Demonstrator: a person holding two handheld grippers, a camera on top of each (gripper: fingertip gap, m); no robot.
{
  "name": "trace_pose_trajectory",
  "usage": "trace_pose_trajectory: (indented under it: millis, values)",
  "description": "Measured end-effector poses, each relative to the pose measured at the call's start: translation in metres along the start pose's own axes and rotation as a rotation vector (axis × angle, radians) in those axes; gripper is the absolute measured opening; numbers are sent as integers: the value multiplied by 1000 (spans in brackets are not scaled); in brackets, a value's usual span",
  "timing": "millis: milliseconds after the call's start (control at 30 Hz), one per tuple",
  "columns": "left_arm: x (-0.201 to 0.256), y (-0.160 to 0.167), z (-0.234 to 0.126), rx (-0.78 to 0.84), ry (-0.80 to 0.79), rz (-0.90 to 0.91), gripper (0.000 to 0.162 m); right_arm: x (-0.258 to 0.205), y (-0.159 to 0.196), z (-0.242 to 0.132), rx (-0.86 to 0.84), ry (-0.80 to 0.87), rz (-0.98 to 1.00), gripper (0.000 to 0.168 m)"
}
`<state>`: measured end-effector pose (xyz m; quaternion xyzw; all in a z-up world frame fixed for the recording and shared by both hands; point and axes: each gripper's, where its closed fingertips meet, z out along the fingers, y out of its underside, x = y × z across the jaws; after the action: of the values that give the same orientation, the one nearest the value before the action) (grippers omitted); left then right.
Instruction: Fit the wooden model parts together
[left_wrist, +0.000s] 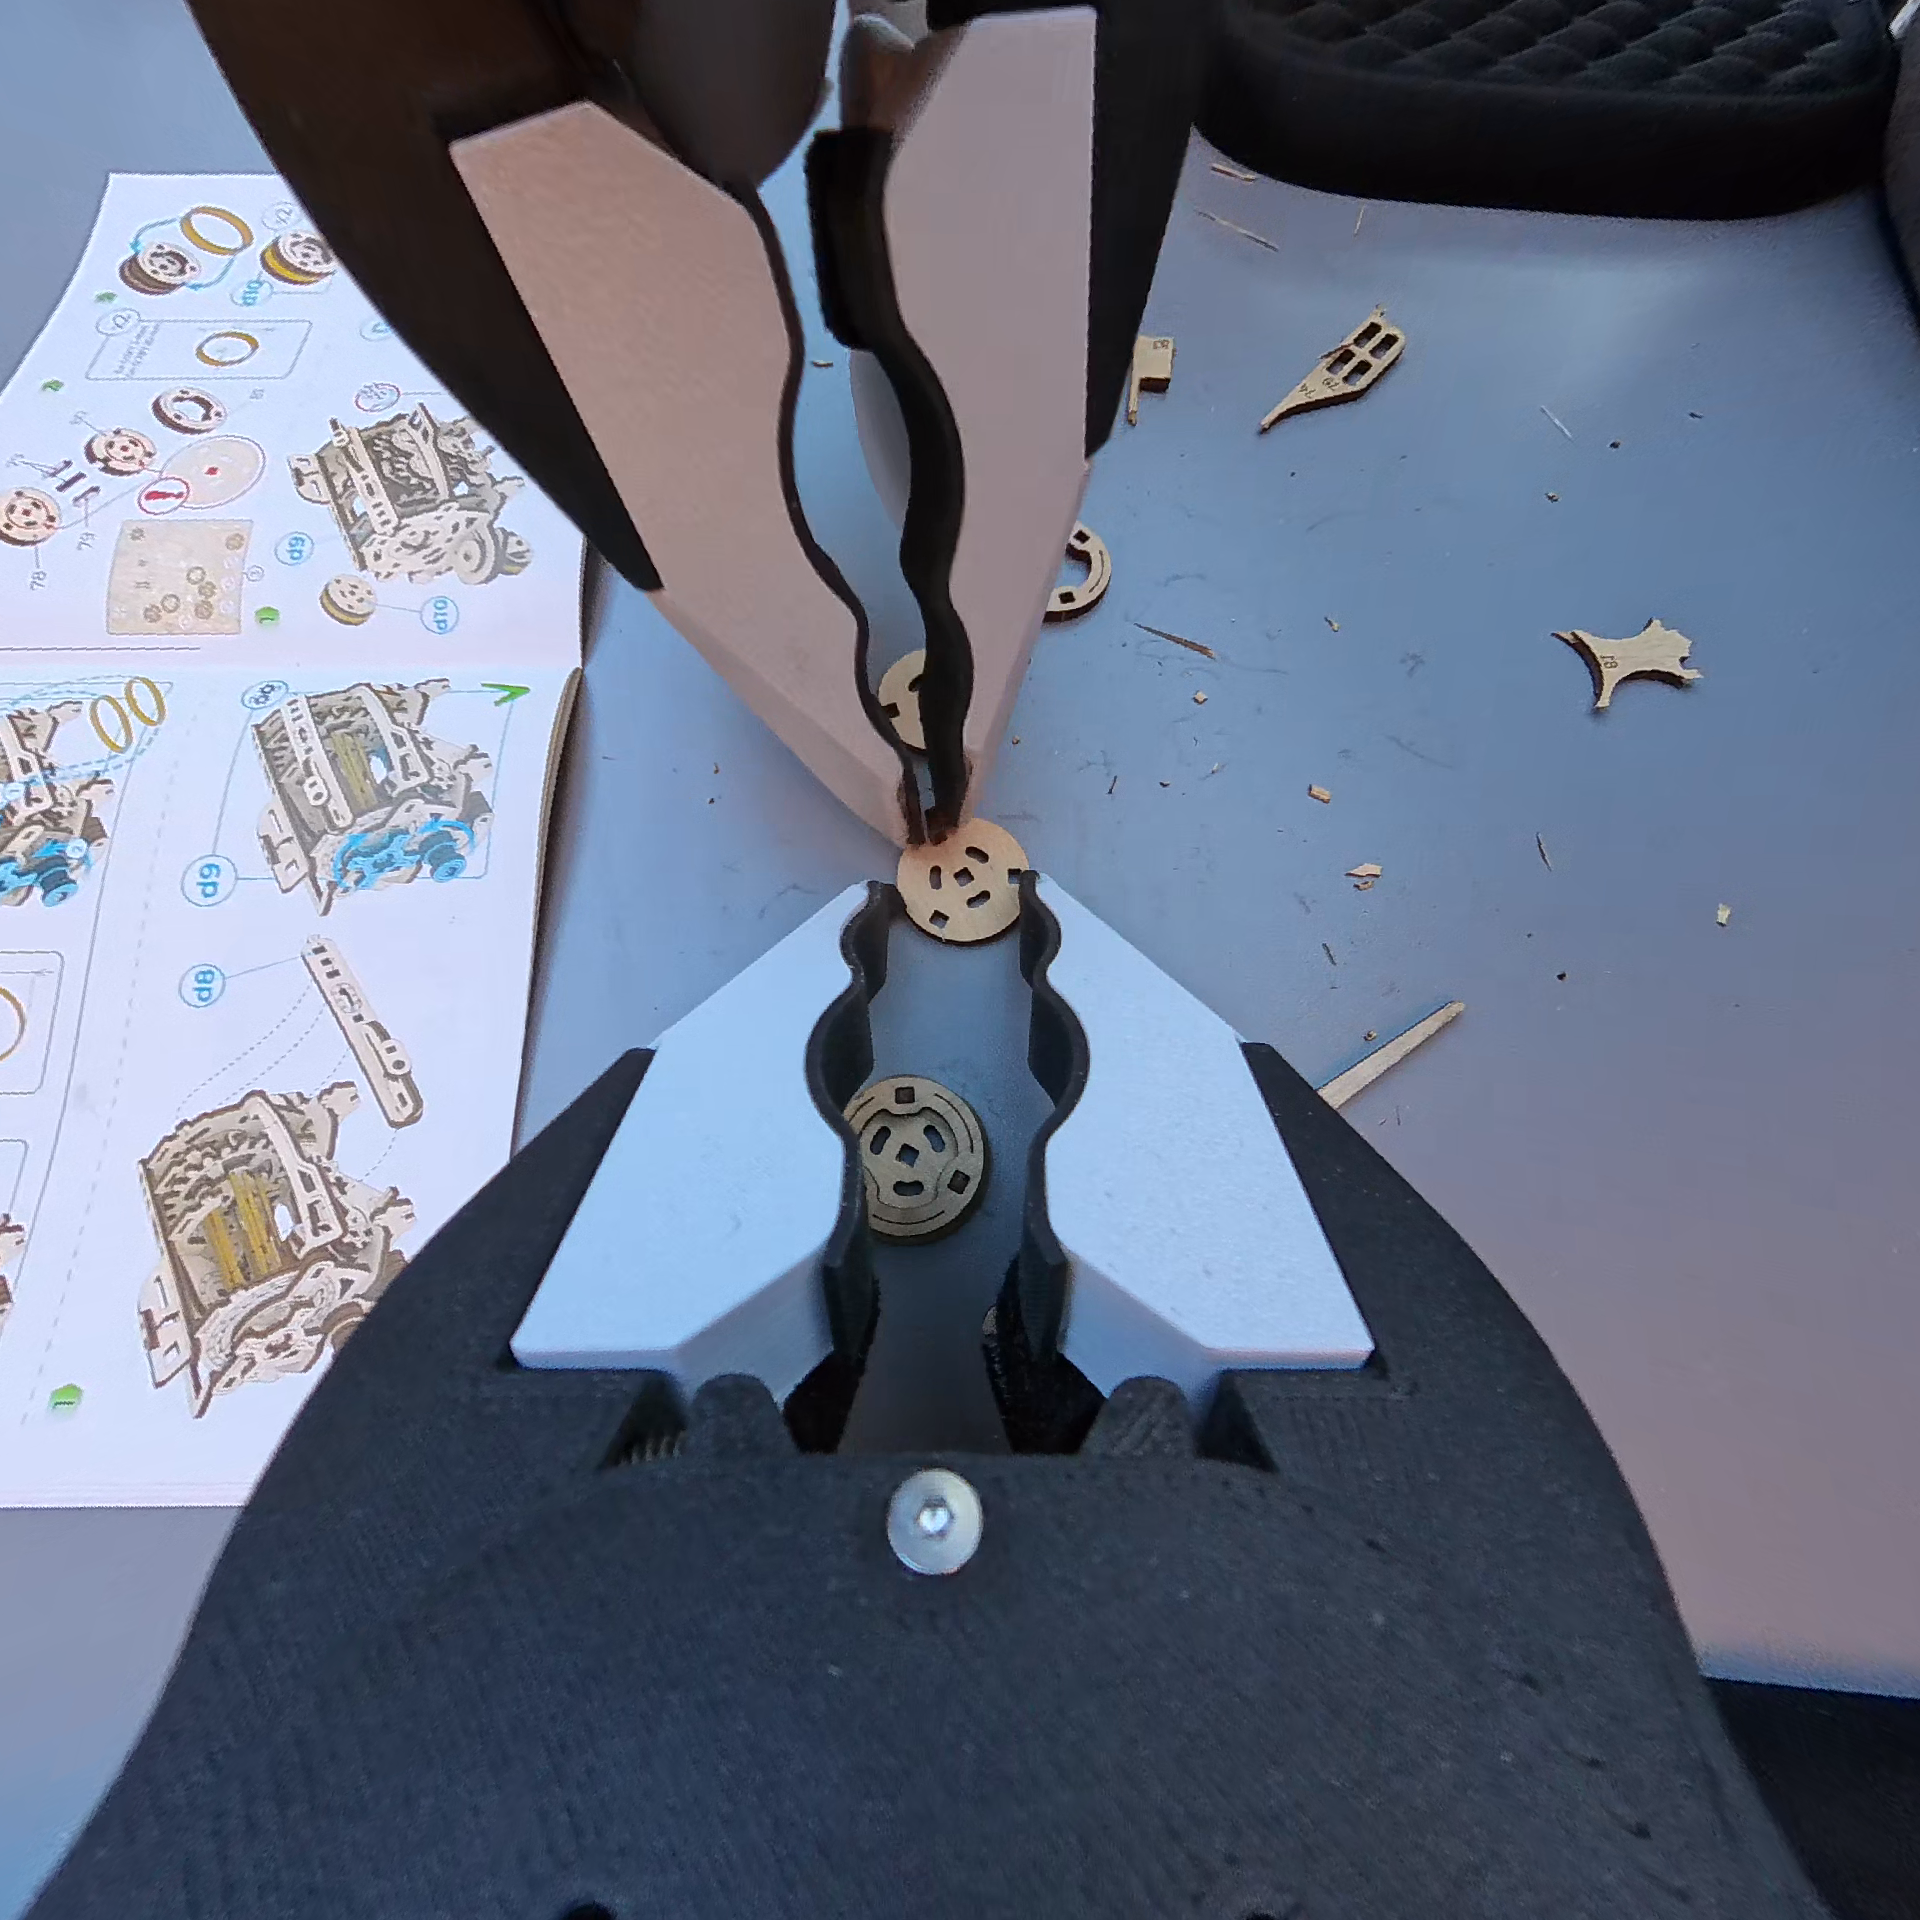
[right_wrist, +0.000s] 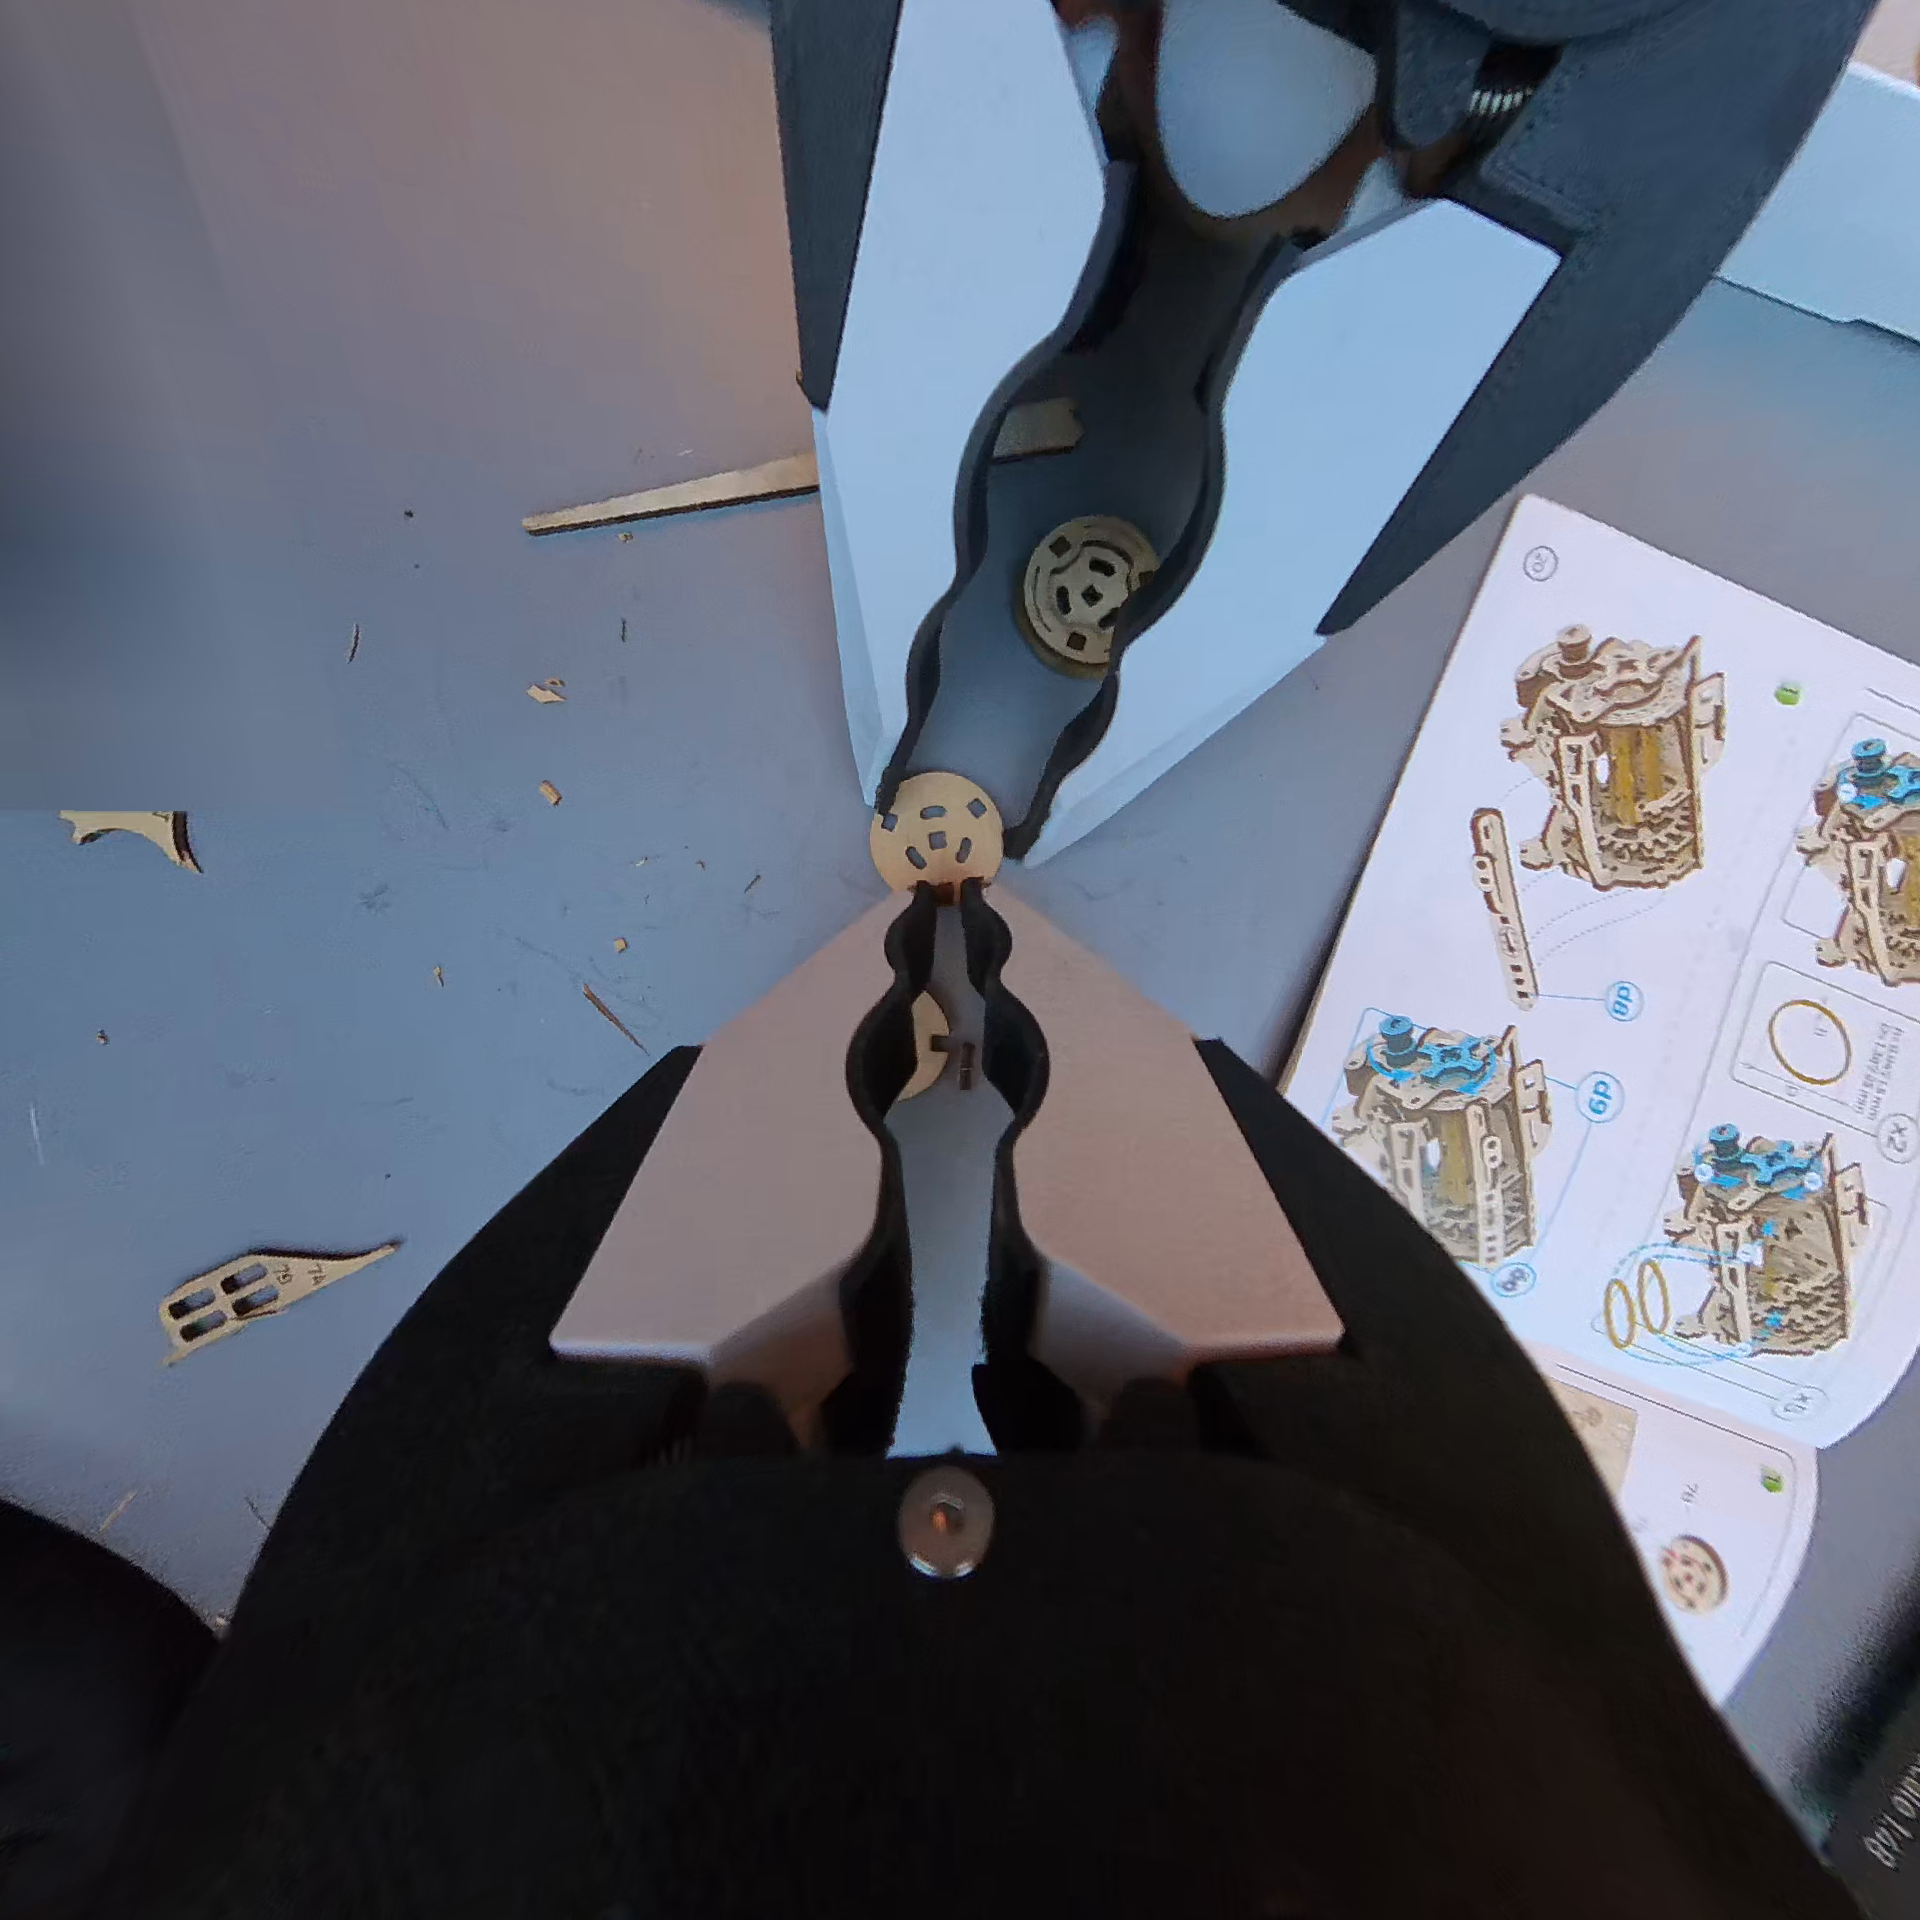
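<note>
My left gripper (left_wrist: 948, 888) holds a small pale wooden disc (left_wrist: 961, 904) with several slots by its edges, between its black fingertips above the grey table (left_wrist: 1455, 1351). My right gripper (right_wrist: 940, 904) faces it tip to tip, nearly shut on a tiny dark wooden peg (right_wrist: 941, 889) at the disc's (right_wrist: 935, 821) rim. A darker ringed disc (left_wrist: 914, 1158) lies on the table under the left fingers. Another pale disc (right_wrist: 925, 1049) with small pegs lies under the right fingers.
An open instruction sheet (left_wrist: 260, 727) lies to the left, also seen in the right wrist view (right_wrist: 1662, 987). Wooden offcuts (left_wrist: 1340, 369) (left_wrist: 1631, 660), a thin stick (left_wrist: 1392, 1055), a half-ring piece (left_wrist: 1081, 571) and splinters are scattered about. A black foam case (left_wrist: 1558, 94) is at the far edge. Less than 4 cm separates the two grippers' tips.
</note>
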<state>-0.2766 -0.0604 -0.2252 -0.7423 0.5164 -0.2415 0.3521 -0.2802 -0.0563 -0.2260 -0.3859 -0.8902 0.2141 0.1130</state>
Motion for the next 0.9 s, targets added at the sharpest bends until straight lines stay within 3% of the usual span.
trace_pose_trajectory:
  millis: [300, 900]
  values:
    - [0, 0, 0, 0, 3, -3, 23, -1, 0, 0, 53, -3, 28, 1]
    - [0, 1, 1, -2, 13, -13, 24, -1, 0, 1, -83, 31, -49, 1]
